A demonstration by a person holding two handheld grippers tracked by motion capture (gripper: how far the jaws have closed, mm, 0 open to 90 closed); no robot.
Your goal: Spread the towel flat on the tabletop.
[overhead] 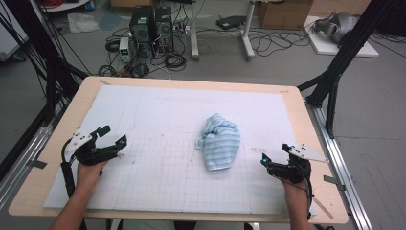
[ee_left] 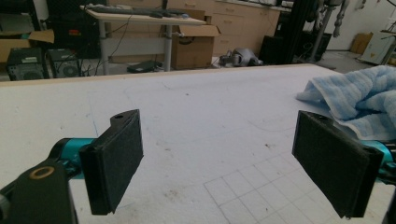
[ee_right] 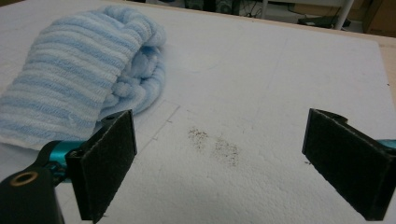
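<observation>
Towel [overhead: 219, 142] lies bunched mid-worktop [overhead: 158, 191], nearer the right edge. Left gripper [overhead: 114, 135] and right gripper [overhead: 274, 153] flank it, well apart, jaws spread, empty. Approach step; next likely reach in, pinch an edge.

High overhead view; two low, close tool cameras, towel [overhead: 219, 142] shared.

One blue striped towel [overhead: 219, 142] lies on one desk [overhead: 57, 143] with one white mat [overhead: 158, 110]; two tongs: left [overhead: 113, 135], right [overhead: 275, 154].
</observation>
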